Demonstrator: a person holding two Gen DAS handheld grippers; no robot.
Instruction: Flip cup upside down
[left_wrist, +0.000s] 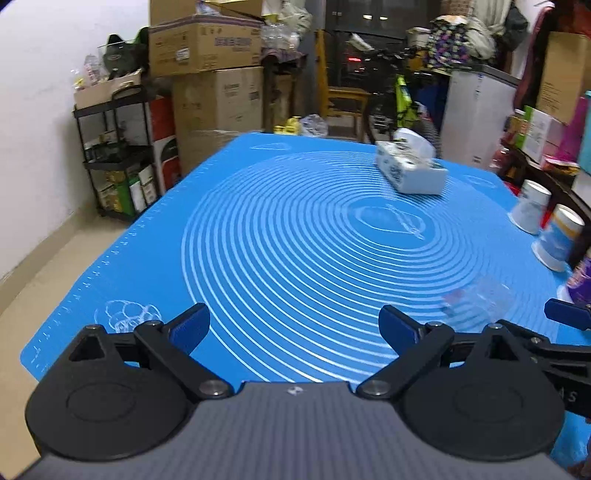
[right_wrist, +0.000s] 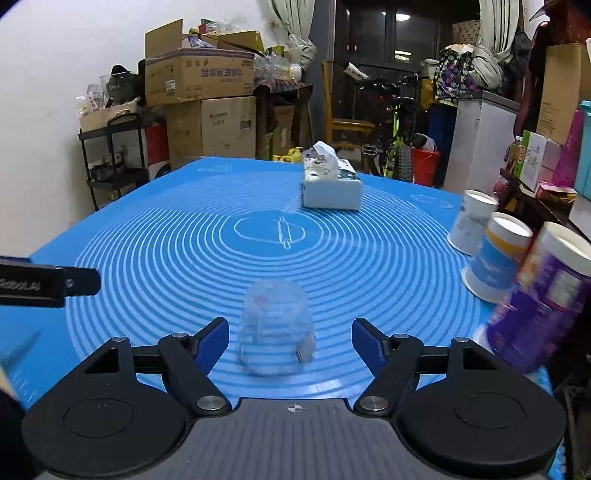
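A clear plastic cup (right_wrist: 275, 326) stands upside down on the blue mat (right_wrist: 184, 251), wide rim down, blurred. My right gripper (right_wrist: 290, 341) is open with its blue pads either side of the cup and not touching it. The cup shows faintly at the right in the left wrist view (left_wrist: 476, 301). My left gripper (left_wrist: 294, 326) is open and empty over the mat's near edge, left of the cup. Its finger shows at the left in the right wrist view (right_wrist: 48, 282).
A tissue box (right_wrist: 330, 184) lies at the far middle of the mat. Three paper cups stand upside down along the right edge: white (right_wrist: 471, 221), blue and yellow (right_wrist: 495, 256), purple (right_wrist: 539, 299). Boxes, a black shelf cart (left_wrist: 110, 155) and clutter surround the table.
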